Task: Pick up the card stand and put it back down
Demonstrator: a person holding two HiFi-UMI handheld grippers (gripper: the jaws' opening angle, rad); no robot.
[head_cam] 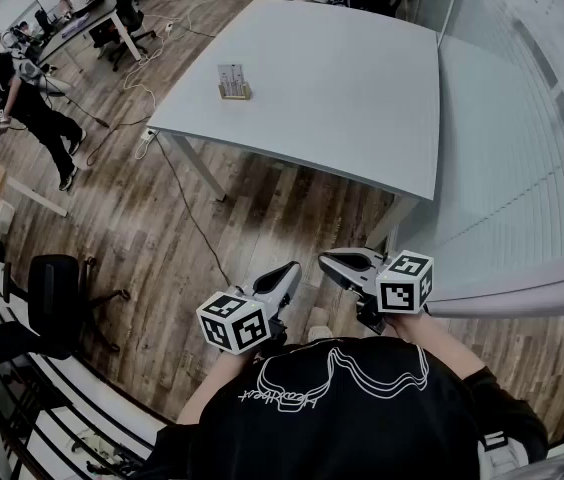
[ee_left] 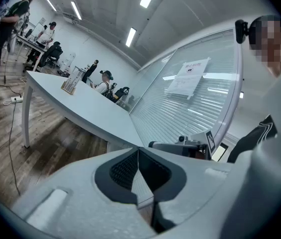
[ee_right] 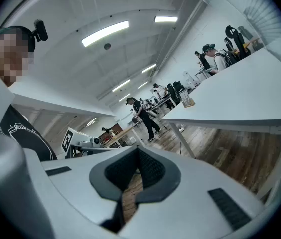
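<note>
The card stand (head_cam: 232, 81), a small wooden holder with a white card upright in it, sits near the far left edge of the pale grey table (head_cam: 342, 98). It shows small in the left gripper view (ee_left: 70, 86) and the right gripper view (ee_right: 188, 102). Both grippers are held close to the person's chest over the wooden floor, well short of the table. The left gripper (head_cam: 290, 271) (ee_left: 138, 150) is shut with nothing between its pads. The right gripper (head_cam: 330, 261) (ee_right: 138, 151) is also shut and empty. The two point toward each other, tips a short way apart.
A frosted glass partition (head_cam: 522, 148) runs along the table's right side. A black office chair (head_cam: 52, 293) stands at the left, and a cable (head_cam: 187, 208) trails across the floor by the table leg. People (head_cam: 22, 103) work at desks at the far left.
</note>
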